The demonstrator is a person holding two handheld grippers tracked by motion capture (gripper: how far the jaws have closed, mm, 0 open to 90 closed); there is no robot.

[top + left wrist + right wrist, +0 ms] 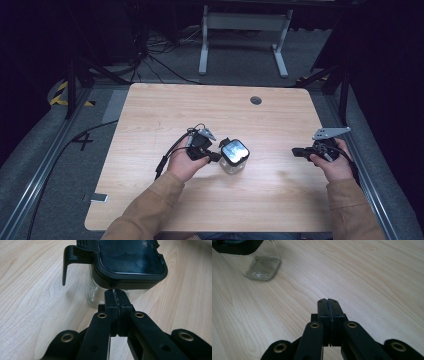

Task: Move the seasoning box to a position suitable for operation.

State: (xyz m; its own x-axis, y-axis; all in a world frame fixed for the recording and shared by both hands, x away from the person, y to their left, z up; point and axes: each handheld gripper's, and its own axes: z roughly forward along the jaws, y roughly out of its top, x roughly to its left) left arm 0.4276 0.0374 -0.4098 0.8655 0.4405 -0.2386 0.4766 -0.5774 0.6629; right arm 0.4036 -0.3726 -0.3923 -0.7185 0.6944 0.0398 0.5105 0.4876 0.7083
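Counter (150, 110): light wood grain, rounded corners; round grommet hole (256, 100) near far edge. Floor: grey carpet, black cables (160, 55) behind the counter, white frame legs (240, 35) beyond, yellow-black striped tape (60, 95) at far left, metal rail (45, 165) along left side.

In the left gripper view the top edge cuts off the far side of the black square lid (130, 262) on the clear glass jar (96, 293), and the left hand-held gripper (116, 293) hides the jar's lower front, so contact there cannot be judged. In the right gripper view the jar's upper part runs off the top-left corner. From above, the light wooden desk (150, 120) loses its near edge behind tan sleeves (150, 210).
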